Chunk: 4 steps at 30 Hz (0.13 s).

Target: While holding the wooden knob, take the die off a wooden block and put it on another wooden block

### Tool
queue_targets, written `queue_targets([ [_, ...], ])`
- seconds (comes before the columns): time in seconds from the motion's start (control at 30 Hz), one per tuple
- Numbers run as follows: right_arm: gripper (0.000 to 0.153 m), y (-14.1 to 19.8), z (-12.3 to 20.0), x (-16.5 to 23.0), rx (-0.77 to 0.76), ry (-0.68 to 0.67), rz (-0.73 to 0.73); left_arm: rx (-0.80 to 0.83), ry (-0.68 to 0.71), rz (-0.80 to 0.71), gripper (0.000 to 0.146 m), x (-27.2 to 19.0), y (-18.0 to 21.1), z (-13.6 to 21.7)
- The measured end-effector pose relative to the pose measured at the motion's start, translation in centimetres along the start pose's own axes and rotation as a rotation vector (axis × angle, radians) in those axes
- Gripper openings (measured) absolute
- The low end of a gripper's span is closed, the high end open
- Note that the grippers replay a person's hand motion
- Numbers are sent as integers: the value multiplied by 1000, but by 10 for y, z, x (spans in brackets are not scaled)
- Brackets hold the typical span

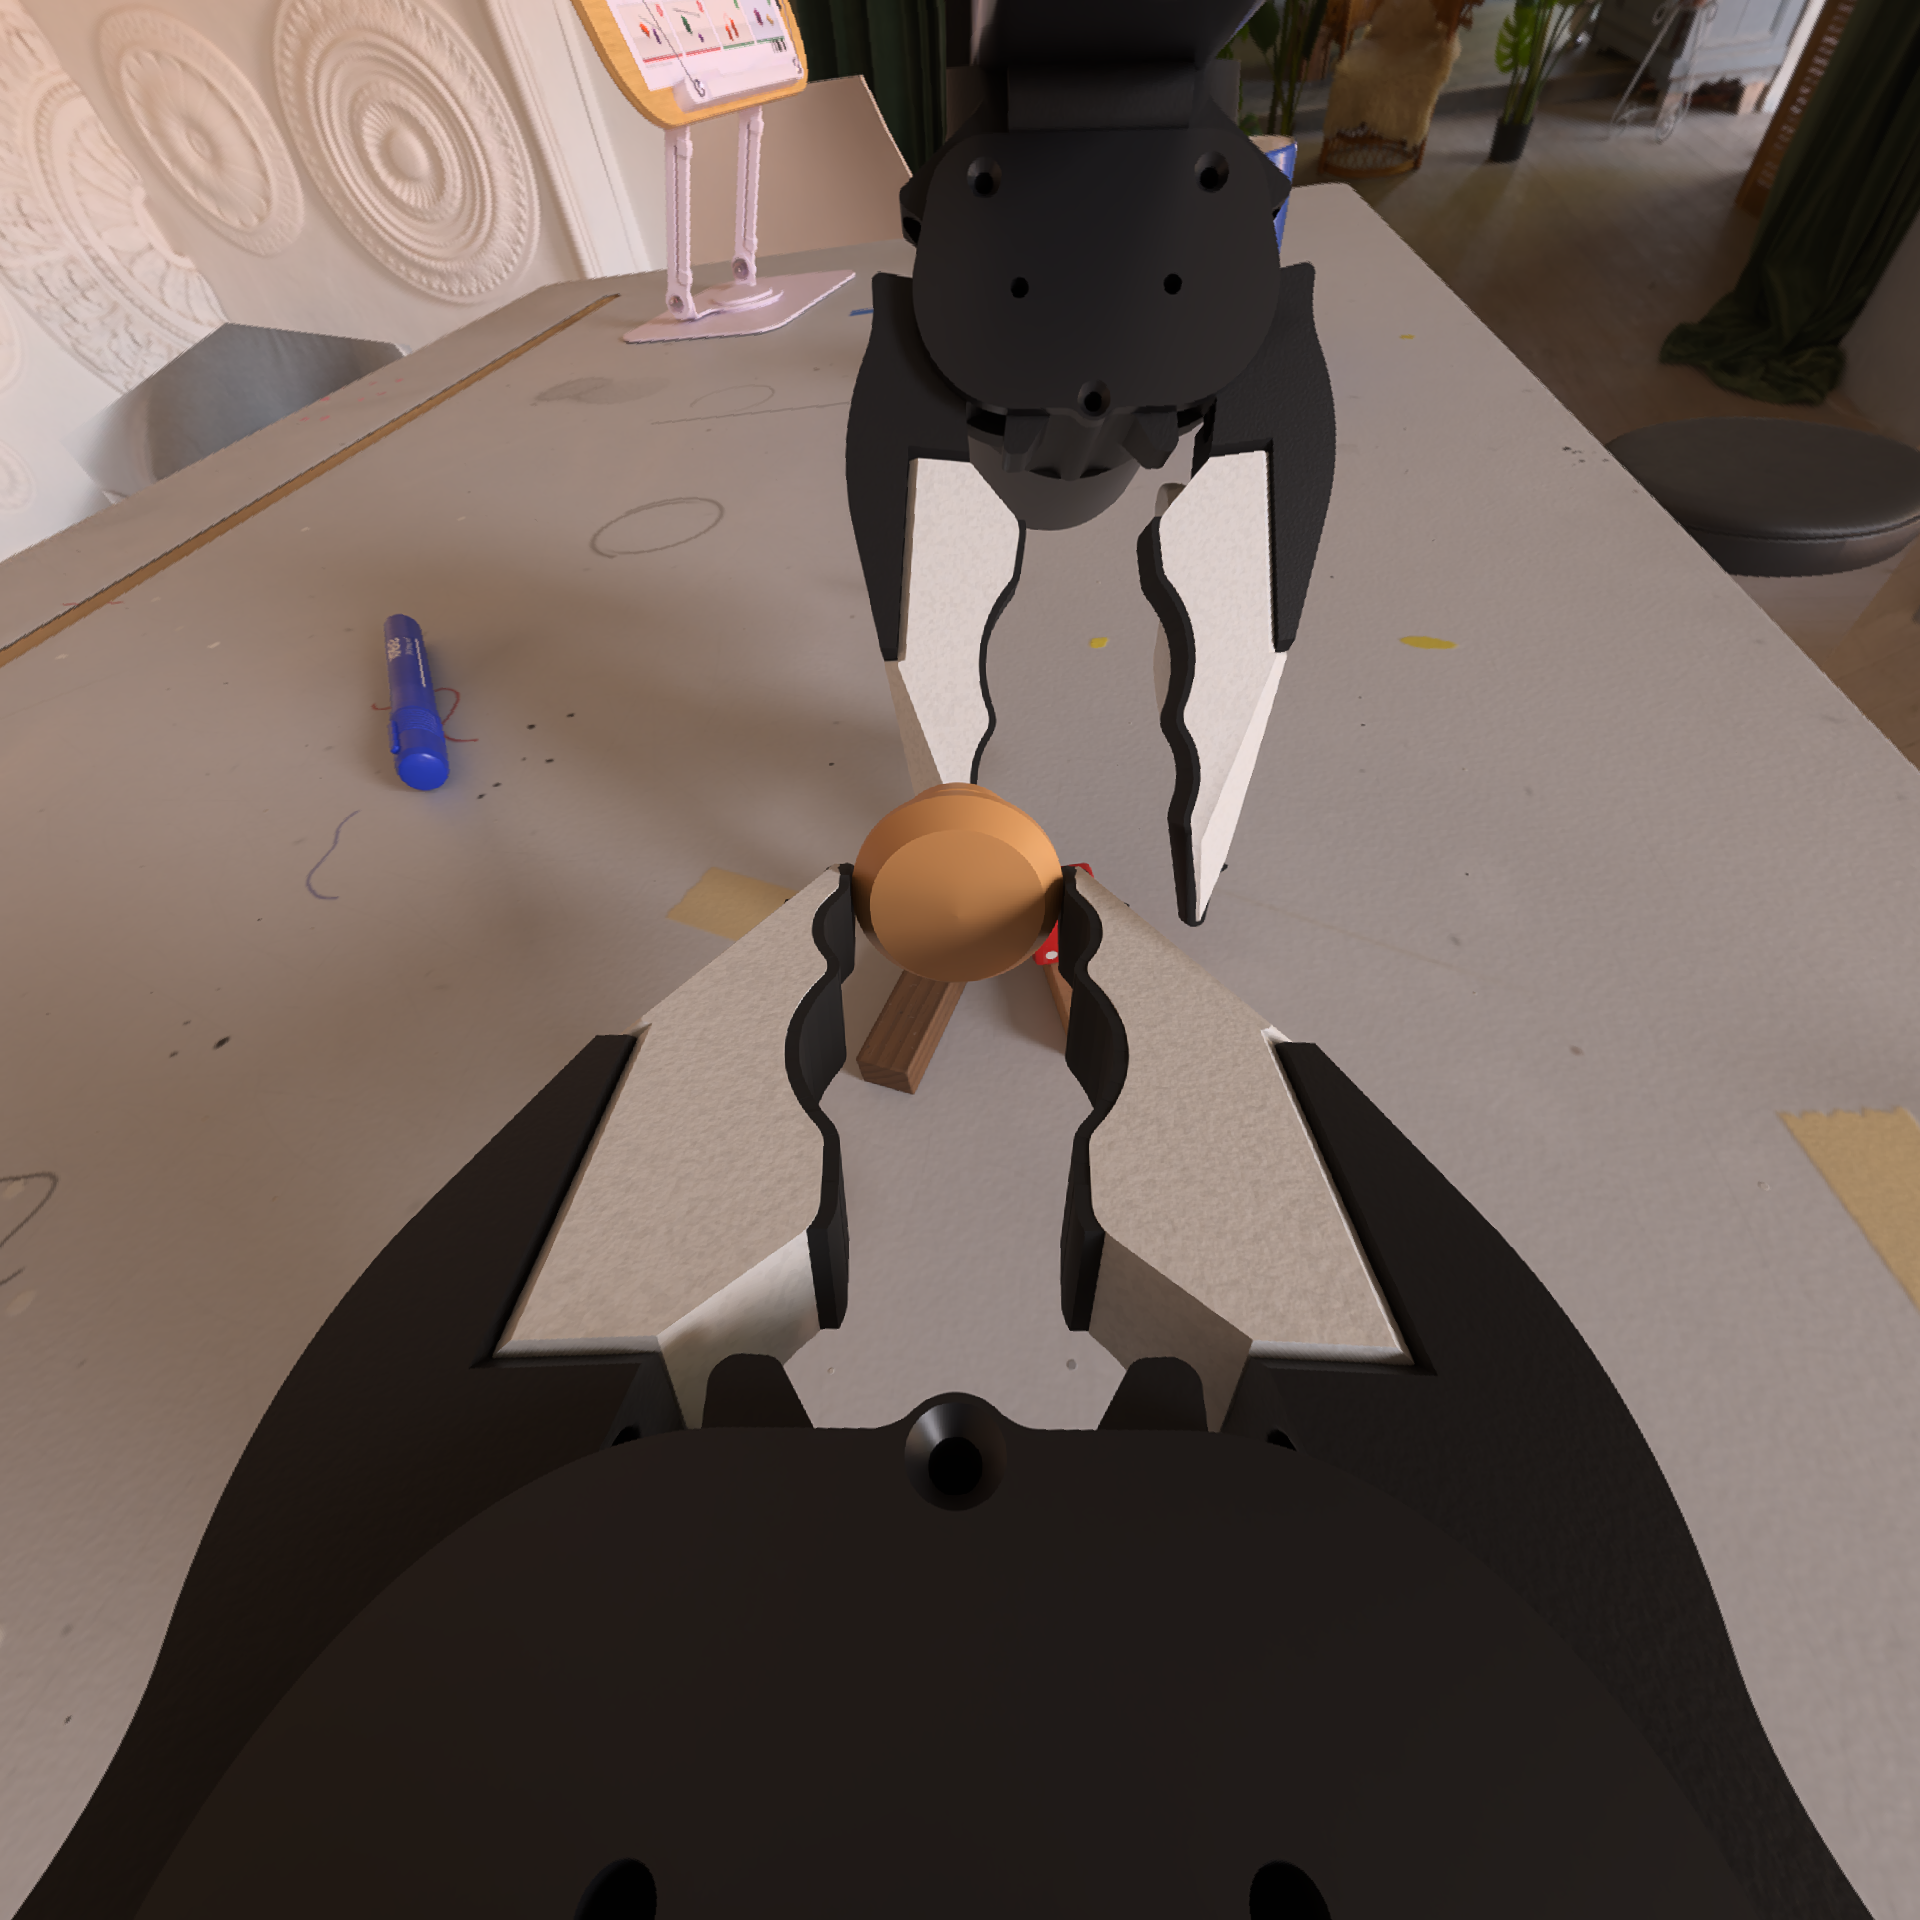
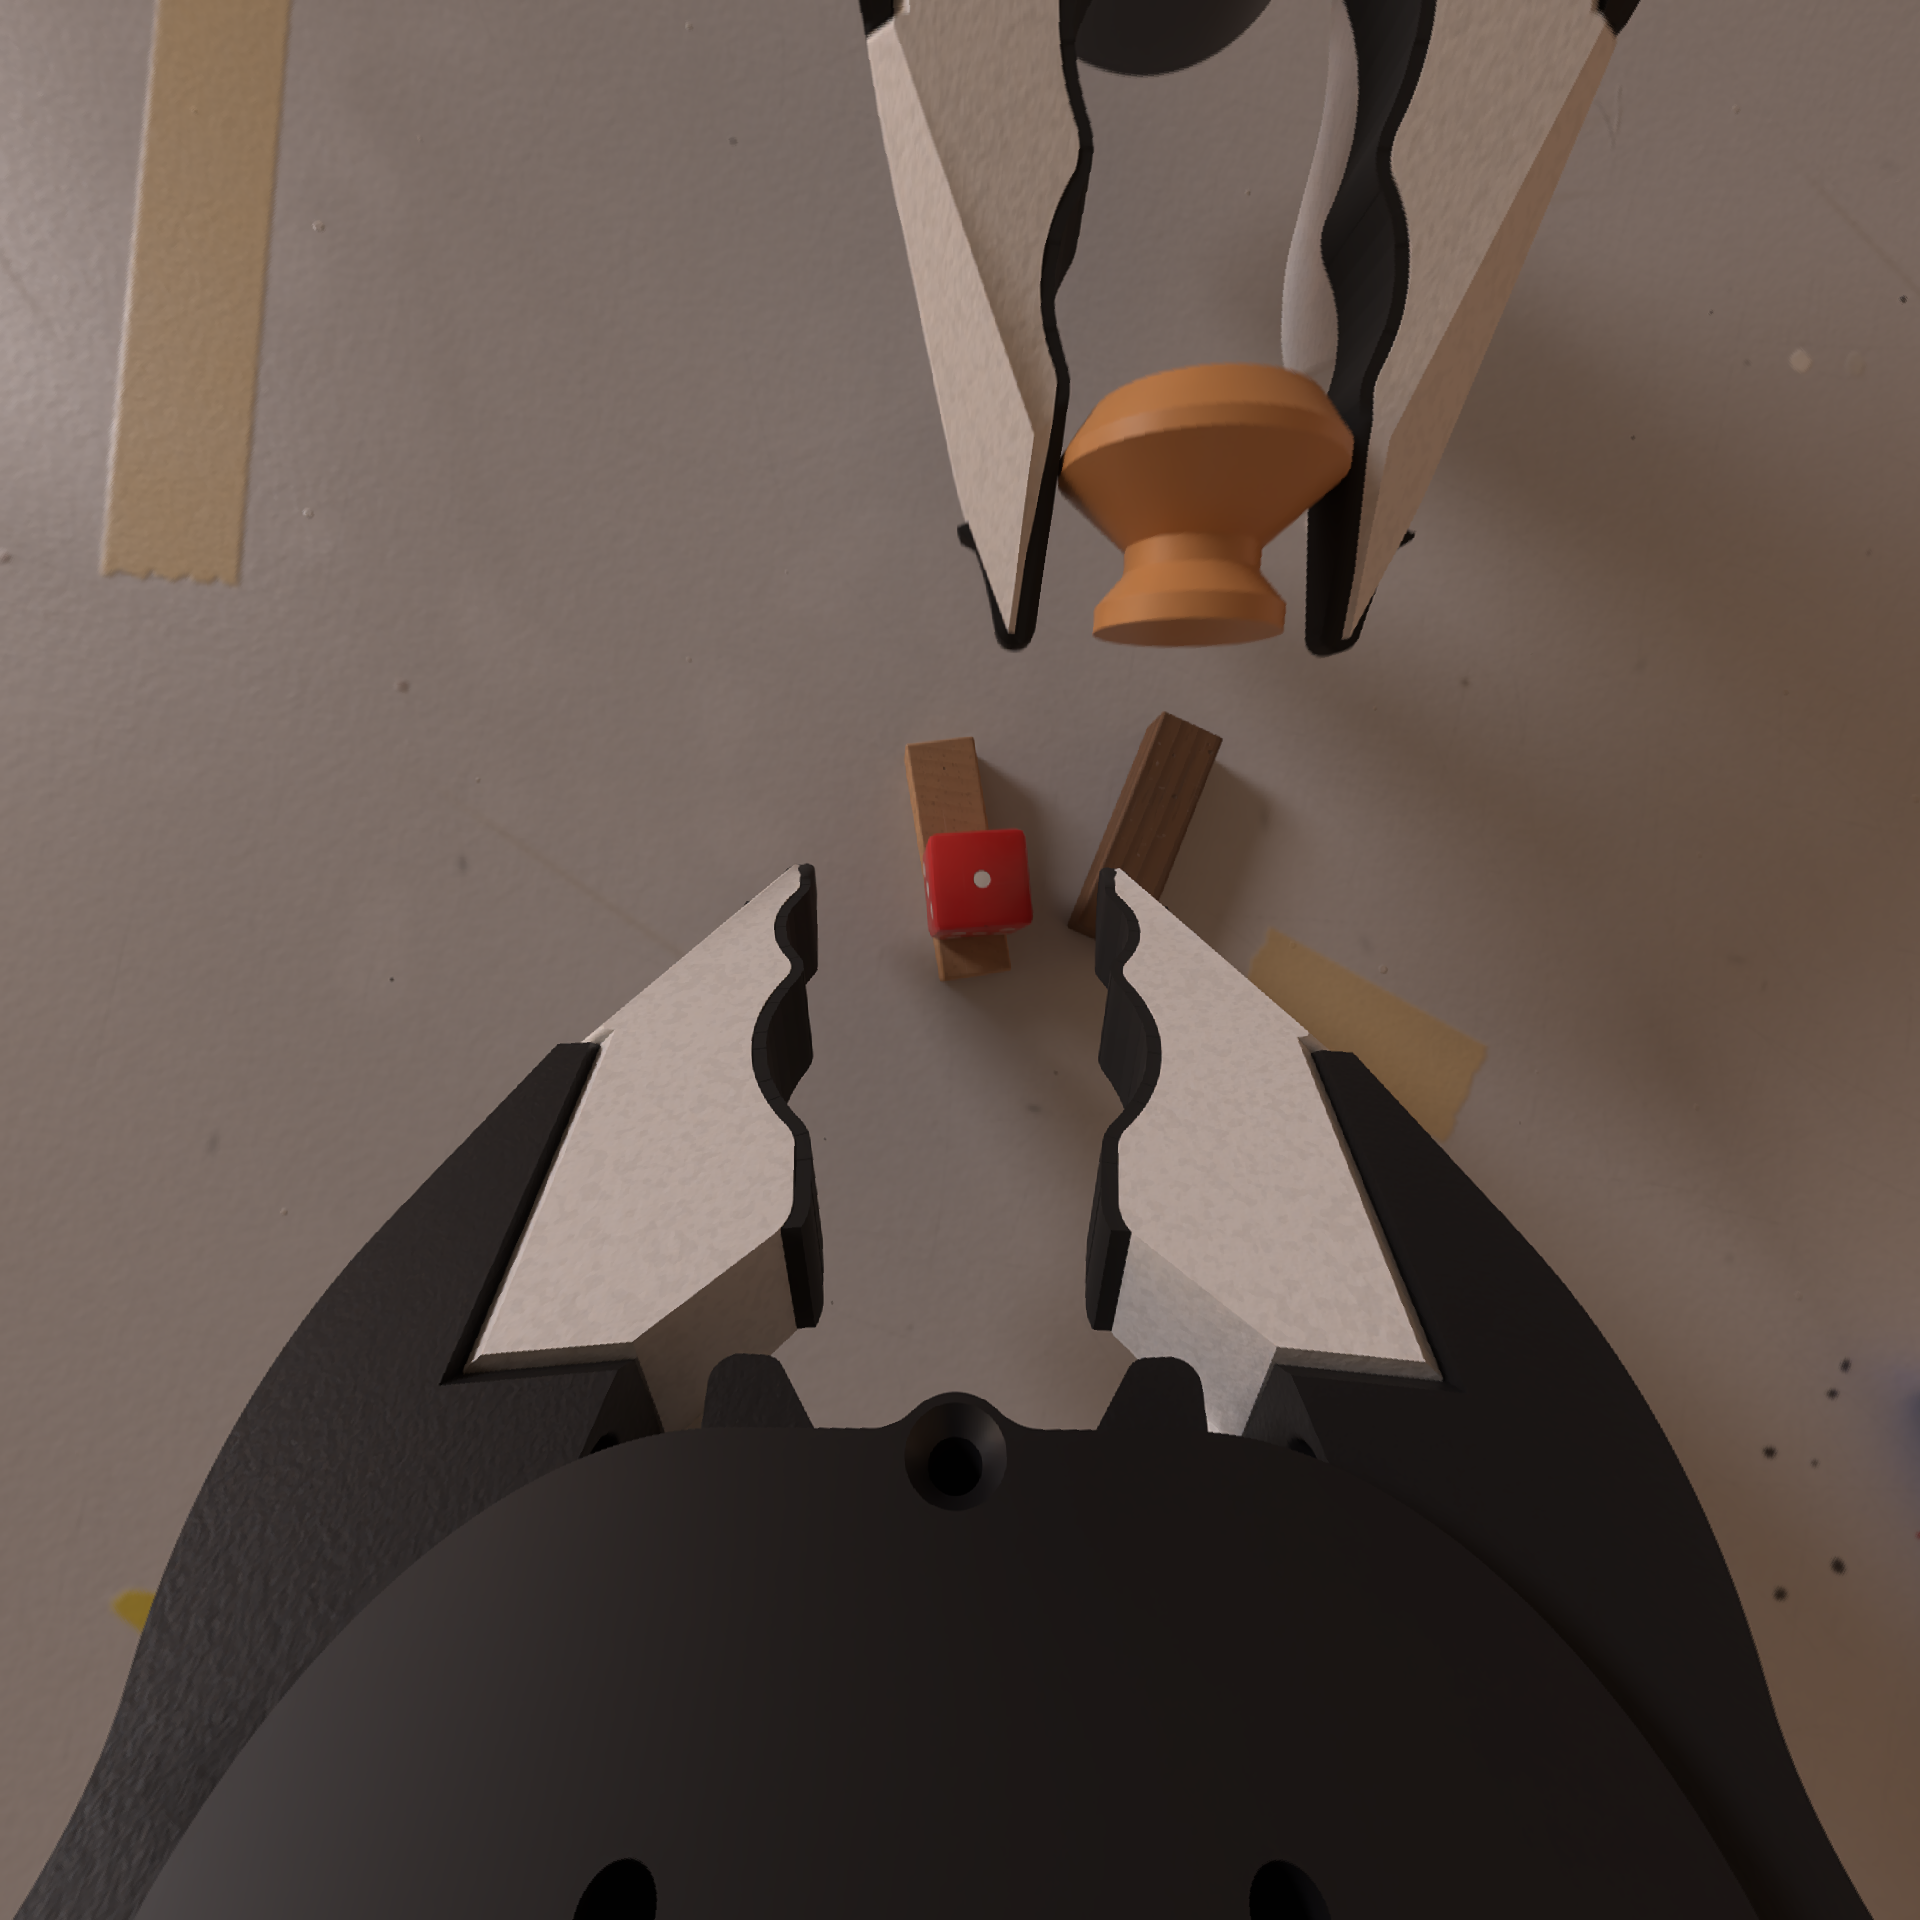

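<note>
My left gripper (image 1: 958, 883) is shut on the round wooden knob (image 1: 956, 894) and holds it above the table. In the right wrist view the knob (image 2: 1205, 457) sits between the left gripper's fingers (image 2: 1172, 636). Below lie two small wooden blocks, a light one (image 2: 943, 779) and a dark one (image 2: 1158, 800), side by side. The red die (image 2: 977, 878) rests on the near end of the light block. My right gripper (image 2: 956, 883) is open and empty above the die, fingertips on either side of it in view. In the left wrist view the right gripper (image 1: 1081, 852) points down behind the knob.
A blue marker (image 1: 416, 701) lies on the grey table (image 1: 1455, 935) to the left. Tape patches (image 2: 192, 291) (image 2: 1371, 1023) are stuck to the tabletop. A stand with a board (image 1: 707, 208) is at the far edge. A dark stool (image 1: 1766, 488) stands beyond the right edge.
</note>
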State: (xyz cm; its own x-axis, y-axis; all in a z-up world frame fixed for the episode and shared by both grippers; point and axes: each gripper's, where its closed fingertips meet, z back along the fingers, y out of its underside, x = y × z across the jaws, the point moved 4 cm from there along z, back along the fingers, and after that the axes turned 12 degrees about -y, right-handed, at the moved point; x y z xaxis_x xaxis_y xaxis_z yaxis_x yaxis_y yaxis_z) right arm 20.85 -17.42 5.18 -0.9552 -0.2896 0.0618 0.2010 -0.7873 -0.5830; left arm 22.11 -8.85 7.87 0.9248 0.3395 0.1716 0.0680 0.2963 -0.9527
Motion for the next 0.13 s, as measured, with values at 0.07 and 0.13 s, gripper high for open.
queue_targets([
  [0.07, 54, -1, -2, 1, -5, 4, 1, 4, 2, -6, 39, -1, 1, -1],
  [0.13, 54, -1, -3, 1, 3, 10, 3, 6, 3, -7, 39, -2, 1, -1],
])
